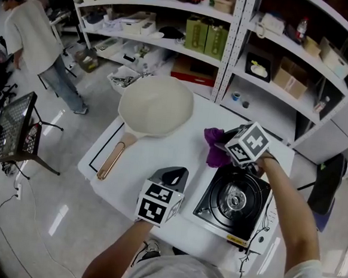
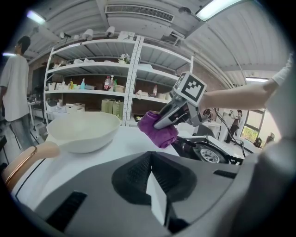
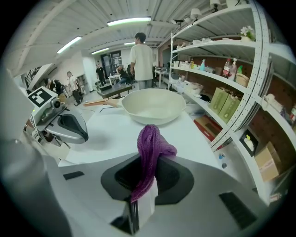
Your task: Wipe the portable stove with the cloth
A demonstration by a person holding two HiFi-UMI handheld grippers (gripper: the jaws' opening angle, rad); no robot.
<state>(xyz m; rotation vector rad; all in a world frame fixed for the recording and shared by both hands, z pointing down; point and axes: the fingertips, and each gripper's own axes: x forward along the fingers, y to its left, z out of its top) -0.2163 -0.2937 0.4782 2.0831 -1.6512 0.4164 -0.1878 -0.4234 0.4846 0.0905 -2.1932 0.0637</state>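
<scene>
2 tongs in play — right tongs (image 3: 141, 203) clamped tight on the purple cloth (image 3: 150, 148), held at the far edge of the portable stove (image 1: 214, 206). Left tongs (image 2: 157, 196) are closed and empty beside it over the table (image 1: 161, 146). Risk — the cloth could snag on the burner grate (image 1: 236, 197) and pull free.

left gripper (image 2: 156, 200) closed, right gripper (image 2: 160, 123) pinching cloth (image 2: 156, 133)

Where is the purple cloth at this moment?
In the head view, the cloth is gripped in the shut right tongs on the right side, just beyond the stove and right of the pan.
</scene>
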